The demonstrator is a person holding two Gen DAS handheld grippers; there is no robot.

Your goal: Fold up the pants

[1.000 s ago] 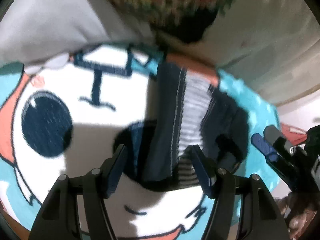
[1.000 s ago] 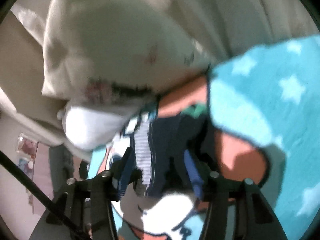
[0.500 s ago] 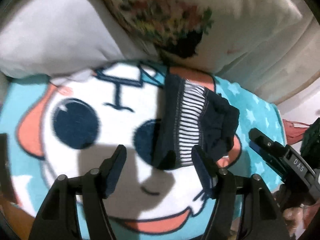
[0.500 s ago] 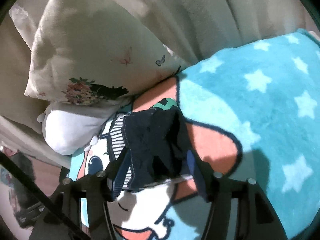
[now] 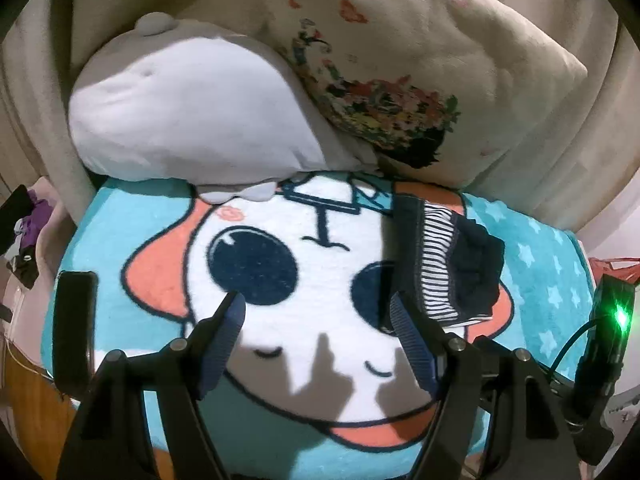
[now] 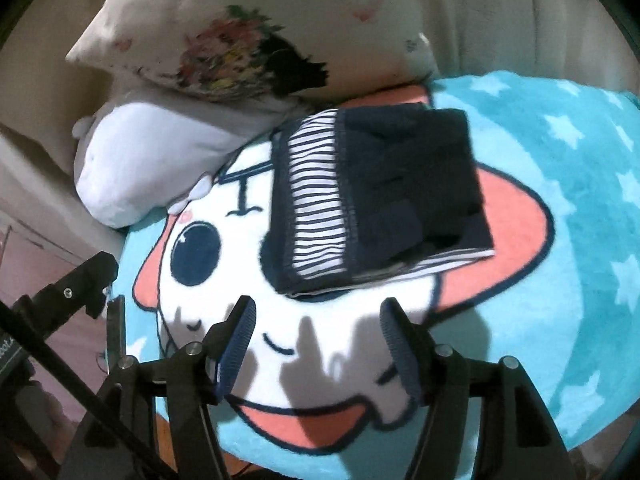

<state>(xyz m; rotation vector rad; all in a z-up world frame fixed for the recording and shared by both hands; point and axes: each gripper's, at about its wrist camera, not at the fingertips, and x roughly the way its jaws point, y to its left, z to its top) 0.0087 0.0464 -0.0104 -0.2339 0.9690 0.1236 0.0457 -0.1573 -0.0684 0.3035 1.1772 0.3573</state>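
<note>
The pants (image 6: 372,196) are dark navy with a white-striped band. They lie folded in a compact rectangle on the cartoon-face blanket (image 6: 560,200). In the left wrist view they sit at the right (image 5: 452,264), beyond my right fingertip. My left gripper (image 5: 316,320) is open and empty above the blanket's white face, left of the pants. My right gripper (image 6: 314,328) is open and empty, just in front of the pants' near edge, not touching them.
A floral pillow (image 5: 400,80) and a white plush cushion (image 5: 192,116) lean against the sofa back behind the blanket. A dark phone-like slab (image 5: 74,328) lies at the blanket's left edge. The other gripper's body with a green light (image 5: 612,320) shows at the right.
Both grippers have let go of the pants and pulled back toward the near edge. The pants now rest folded on the blanket; both views have widened.
</note>
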